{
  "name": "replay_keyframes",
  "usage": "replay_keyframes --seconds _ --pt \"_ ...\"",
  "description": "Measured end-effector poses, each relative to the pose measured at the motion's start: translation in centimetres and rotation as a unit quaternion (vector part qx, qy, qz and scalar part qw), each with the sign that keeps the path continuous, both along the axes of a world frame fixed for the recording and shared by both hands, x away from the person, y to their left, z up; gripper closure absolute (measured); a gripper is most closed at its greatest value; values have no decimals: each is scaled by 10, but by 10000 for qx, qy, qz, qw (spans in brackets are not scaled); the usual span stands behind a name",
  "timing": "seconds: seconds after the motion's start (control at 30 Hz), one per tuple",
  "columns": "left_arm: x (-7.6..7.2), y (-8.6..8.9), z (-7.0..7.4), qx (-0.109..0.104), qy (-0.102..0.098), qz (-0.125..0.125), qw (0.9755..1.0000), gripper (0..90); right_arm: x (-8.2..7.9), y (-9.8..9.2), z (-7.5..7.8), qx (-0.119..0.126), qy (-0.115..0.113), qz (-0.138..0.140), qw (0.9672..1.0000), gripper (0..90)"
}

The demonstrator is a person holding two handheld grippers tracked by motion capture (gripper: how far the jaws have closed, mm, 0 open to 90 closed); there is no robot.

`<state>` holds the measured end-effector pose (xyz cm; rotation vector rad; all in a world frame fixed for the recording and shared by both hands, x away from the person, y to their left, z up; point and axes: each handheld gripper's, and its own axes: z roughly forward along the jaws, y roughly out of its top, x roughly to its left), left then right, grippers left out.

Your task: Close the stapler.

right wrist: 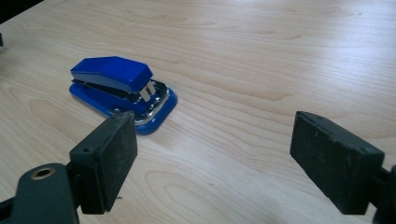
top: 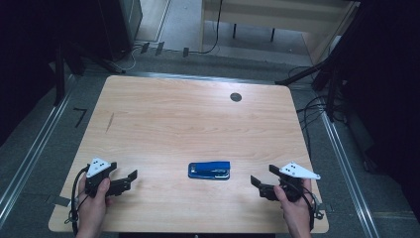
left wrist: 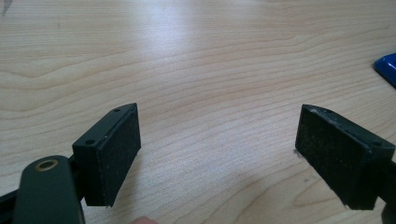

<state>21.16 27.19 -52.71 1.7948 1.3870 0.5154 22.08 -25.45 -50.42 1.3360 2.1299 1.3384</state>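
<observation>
Stapler first: the small blue one lies flat on the table, near the edge closest to me, between my 2 hands and touching neither. My left tongs sit off at its 9 o'clock, spread wide with nothing but bare wood between the pads. My right tongs sit at its 3 o'clock, also spread wide and empty. In the right gripper view the stapler lies ahead at about 10 o'clock, off the line of the gap, its metal end turned toward me.

What could go wrong, as I judge it: if I push the right tongs straight ahead, the left pad would strike the stapler's base and shove it across the smooth wood instead of straddling it. A pinch on the sloped top could squeeze the hinge down or let the smooth plastic slip out. Coming in with both tongs at once risks them knocking together over so small a thing.

Hard to make out: in the left gripper view just a blue corner shows at the right edge. Whether the stapler is loaded I cannot tell. The dark round spot toward the far edge could be a hole or a cap.
</observation>
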Motion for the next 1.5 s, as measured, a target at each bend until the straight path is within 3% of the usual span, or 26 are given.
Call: replay_keyframes --seconds 0.67,1.23,1.5 --pt "0 0 0 12 4 -23 10000 146 -6 -40 -10 -218 -3 -351 9991 144" --pt "0 0 0 -3 4 -34 10000 146 -17 -81 -23 -379 10 -809 9960 144" --pt "0 0 0 -9 4 -38 10000 146 -24 -102 -28 -298 -33 -1111 9934 144"
